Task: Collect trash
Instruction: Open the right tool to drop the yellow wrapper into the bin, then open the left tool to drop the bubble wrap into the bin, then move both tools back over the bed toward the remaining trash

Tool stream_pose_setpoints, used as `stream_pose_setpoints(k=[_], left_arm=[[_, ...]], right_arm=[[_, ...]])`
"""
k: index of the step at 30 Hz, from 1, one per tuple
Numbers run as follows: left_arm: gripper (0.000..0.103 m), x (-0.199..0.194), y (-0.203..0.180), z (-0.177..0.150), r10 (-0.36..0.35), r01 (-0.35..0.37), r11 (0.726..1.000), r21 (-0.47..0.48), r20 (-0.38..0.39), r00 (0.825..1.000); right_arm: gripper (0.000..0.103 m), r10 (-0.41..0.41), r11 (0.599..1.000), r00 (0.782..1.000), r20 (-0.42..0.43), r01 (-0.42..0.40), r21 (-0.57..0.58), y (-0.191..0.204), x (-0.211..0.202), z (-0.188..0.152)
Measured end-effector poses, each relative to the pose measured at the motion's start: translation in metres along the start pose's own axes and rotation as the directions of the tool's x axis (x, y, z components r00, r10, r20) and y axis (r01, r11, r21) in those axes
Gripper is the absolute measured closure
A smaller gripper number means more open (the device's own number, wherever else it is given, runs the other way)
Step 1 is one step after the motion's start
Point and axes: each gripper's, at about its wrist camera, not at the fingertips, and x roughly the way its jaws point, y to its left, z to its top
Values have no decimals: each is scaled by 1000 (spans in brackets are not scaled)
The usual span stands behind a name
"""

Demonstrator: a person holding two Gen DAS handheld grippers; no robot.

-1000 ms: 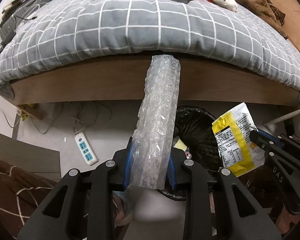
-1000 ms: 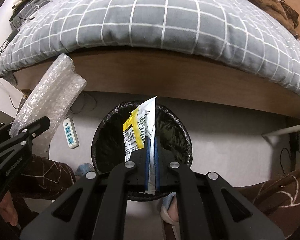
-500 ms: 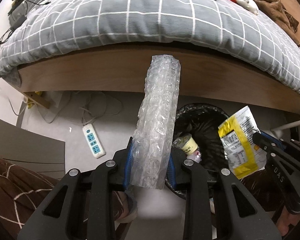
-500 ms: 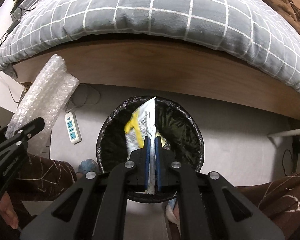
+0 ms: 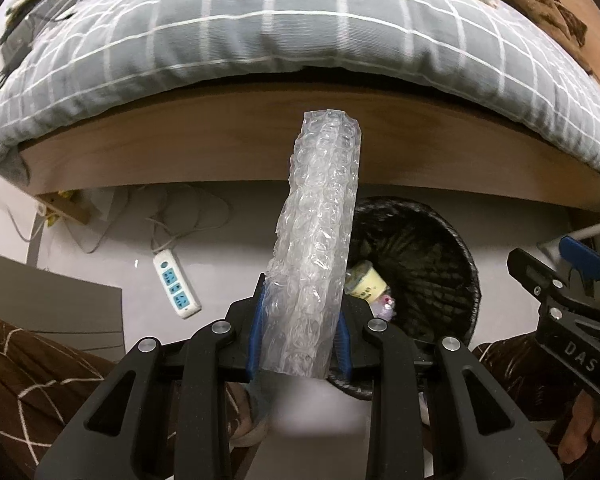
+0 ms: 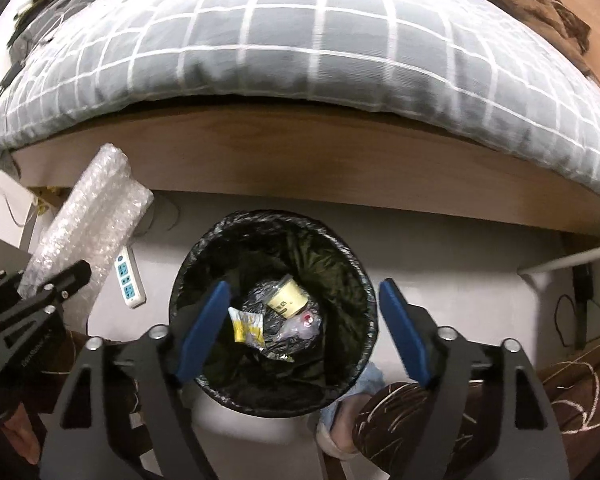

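My left gripper is shut on a long roll of clear bubble wrap, held upright just left of the bin. The roll also shows in the right wrist view. A round bin with a black liner stands on the floor by the bed; it also shows in the left wrist view. My right gripper is open and empty right above the bin. The yellow and white snack wrapper lies inside the bin beside a pale yellow cup and a clear plastic scrap.
A bed with a grey checked cover and a wooden side board stands behind the bin. A white power strip with cables lies on the floor at the left. A person's brown-clad legs and slippers are near the bin.
My right gripper has opened and let go of the snack wrapper, which has dropped into the bin. The left gripper still holds the bubble wrap and has shifted a little.
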Motion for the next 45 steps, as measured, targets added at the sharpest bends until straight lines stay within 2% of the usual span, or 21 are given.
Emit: stream_pose_setpoints(k=[3,10,15,21,26,30,32,33,37,45], left_arm=[[75,3,-17,2,-12,12,1000,27,-7,1000],[75,6,-61,9,-48,49,994,100,-12,999],[75,8,-80,12,-63,65,989,131,-19,998],[73,12,-95,13,-83,88,985,147,-41,996],[50,9,-90,14,-81,83,987,137,-20,997],[38,2,-88,18,-61,59,989,138,14,998],[27,-5,-86,21,-56,50,989,137,39,998],[25,-9,-85,22,-55,47,989,137,54,997],[6,-33,-76,31,-41,23,992,127,145,989],[6,-66,-60,61,-30,3,995,102,260,965]], right_arm=[[16,-13,1000,1000,10,13,17,-16,-3,-2],[9,-64,996,997,47,61,70,-51,-13,-9],[8,-97,989,994,52,90,122,-77,-17,-13],[8,-112,982,992,50,103,156,-88,-18,-14],[8,-116,982,992,56,106,155,-85,-19,-12],[8,-119,983,990,74,107,152,-82,-23,-9],[8,-120,983,989,89,106,150,-81,-27,-6],[8,-121,984,987,106,105,146,-79,-32,-3],[8,-128,986,977,170,107,126,-74,-49,8],[8,-143,989,935,326,121,86,-61,-90,39]])
